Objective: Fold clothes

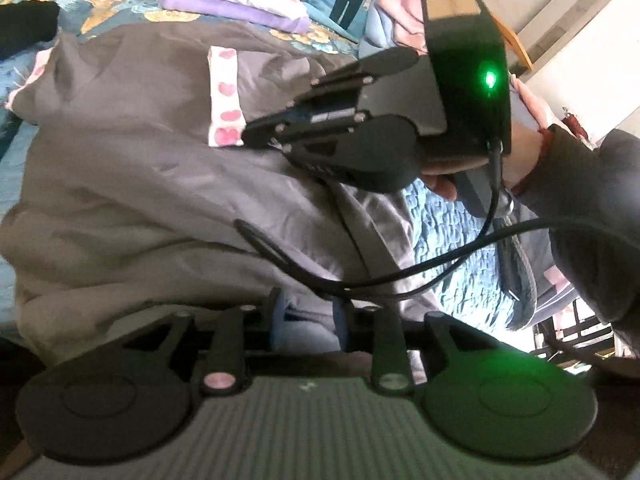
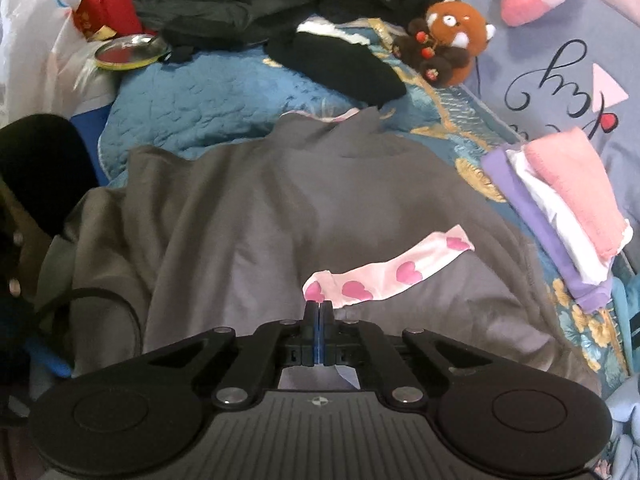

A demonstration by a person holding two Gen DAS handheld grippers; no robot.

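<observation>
A grey garment (image 2: 280, 208) lies spread over the bed, with its pink-lined neck at the far end; it also fills the left wrist view (image 1: 120, 160). On it lies a white strip with pink hearts (image 2: 400, 270), seen too in the left wrist view (image 1: 226, 92). My right gripper (image 2: 318, 306) is shut on the strip's near end, and a white scrap shows under its fingers. A hand holds that gripper (image 1: 250, 134) low over the garment. My left gripper (image 1: 308, 312) stands open at the garment's near edge, with grey cloth showing between its fingers.
A folded stack of purple, white and pink clothes (image 2: 560, 216) sits at the right. A red panda plush (image 2: 448, 40), black clothes (image 2: 340, 64) and a round tin (image 2: 128, 52) lie at the far side. A black cable (image 1: 360, 276) droops across the garment. Blue quilt (image 2: 180, 108) covers the bed.
</observation>
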